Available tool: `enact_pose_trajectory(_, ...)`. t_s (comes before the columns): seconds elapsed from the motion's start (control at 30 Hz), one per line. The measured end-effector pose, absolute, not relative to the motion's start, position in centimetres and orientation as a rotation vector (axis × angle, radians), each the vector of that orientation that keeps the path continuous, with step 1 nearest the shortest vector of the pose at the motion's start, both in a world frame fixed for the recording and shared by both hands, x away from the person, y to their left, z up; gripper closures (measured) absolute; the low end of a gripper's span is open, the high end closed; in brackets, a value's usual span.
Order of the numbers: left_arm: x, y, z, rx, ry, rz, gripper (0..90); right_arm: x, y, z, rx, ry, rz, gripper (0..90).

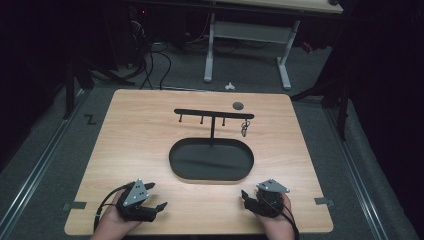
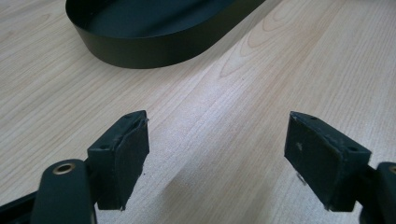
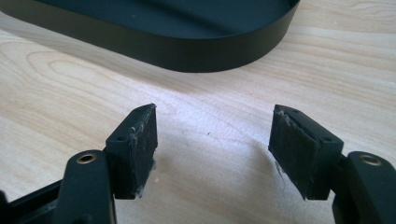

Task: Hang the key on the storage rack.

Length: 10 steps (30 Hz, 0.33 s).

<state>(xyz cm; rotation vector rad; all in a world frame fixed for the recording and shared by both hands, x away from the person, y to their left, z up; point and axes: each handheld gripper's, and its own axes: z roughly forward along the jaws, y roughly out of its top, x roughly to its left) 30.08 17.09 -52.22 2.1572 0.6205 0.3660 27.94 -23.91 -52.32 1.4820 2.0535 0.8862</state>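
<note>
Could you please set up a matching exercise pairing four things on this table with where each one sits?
Things:
1. oval tray
2. keyring
3. round dark disc
4. left hand-held gripper

Places:
A. far edge of the table, right of centre
B. near left corner
C. middle of the table
D. hanging from the rack's right end

Pairs: 1-C, 2-D, 3-A, 4-B

The wooden table has lots of bare room on its left and right sides. In the middle sits a black oval tray, and its low wall blocks the way forward. A thin black rack stands up from the back of the tray, with keys hanging at its right end. Bare wood lies between the tray and the left gripper and right gripper, whose jaws are wide apart.
</note>
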Motion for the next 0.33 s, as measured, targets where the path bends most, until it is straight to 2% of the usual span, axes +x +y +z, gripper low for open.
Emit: enact_pose_trajectory(0.33, 30.05, 17.46, -51.94, 2.131, 0.626, 0.376, 21.5, 27.99, -24.03, -52.5, 1.486, 2.057, 0.882, 33.1)
